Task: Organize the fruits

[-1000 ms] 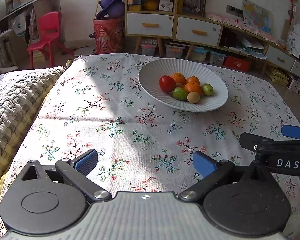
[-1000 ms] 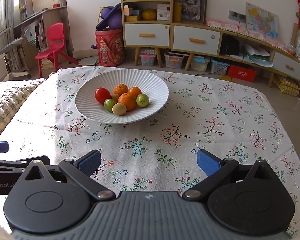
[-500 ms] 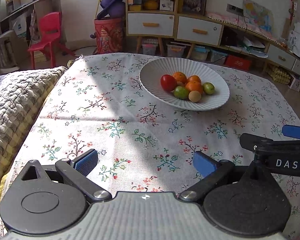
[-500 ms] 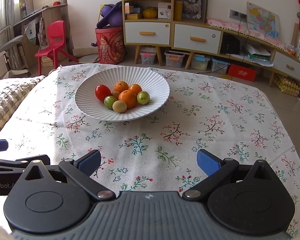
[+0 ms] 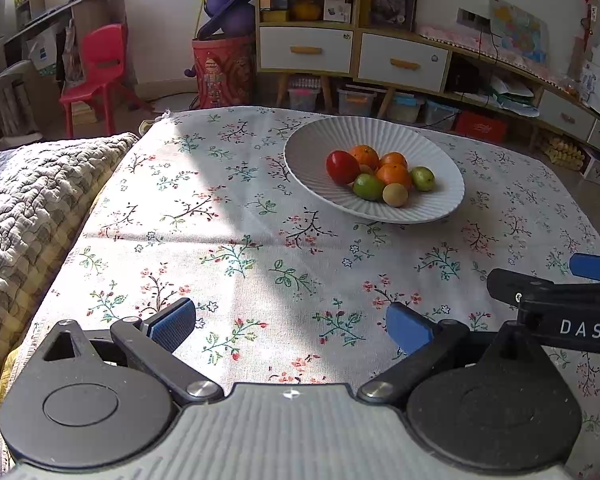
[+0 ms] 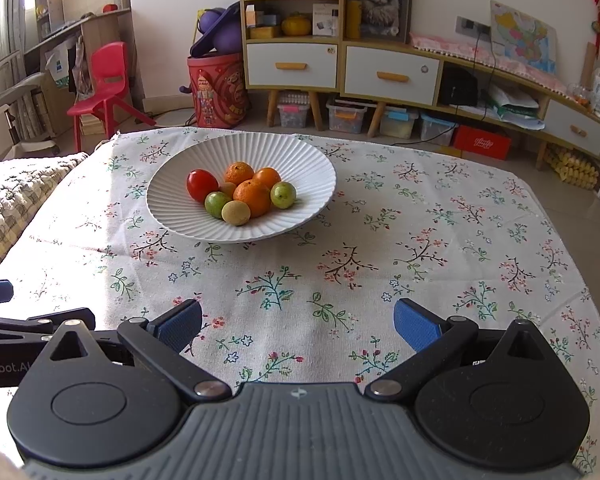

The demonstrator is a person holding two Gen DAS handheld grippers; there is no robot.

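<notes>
A white ribbed bowl [image 5: 440,168] [image 6: 300,168] stands on the floral tablecloth and holds several fruits: a red tomato [image 5: 342,167] [image 6: 201,185], oranges [image 5: 394,176] [image 6: 252,198], green limes [image 5: 368,187] [image 6: 283,195] and a small yellow fruit [image 5: 395,194] [image 6: 236,213]. My left gripper [image 5: 290,322] is open and empty, low over the near cloth, well short of the bowl. My right gripper [image 6: 298,326] is open and empty, also near the front edge. The right gripper's side shows at the right of the left wrist view [image 5: 556,304].
A quilted blanket [image 5: 28,200] lies along the table's left side. Beyond the table stand a red chair [image 6: 104,80], a red bin [image 6: 218,88] and white drawer cabinets [image 6: 340,68] with storage boxes beneath.
Both grippers have drifted slightly, so the bowl sits a little lower in both views and further right in the left one. Both stay open and empty; the fruits have not moved.
</notes>
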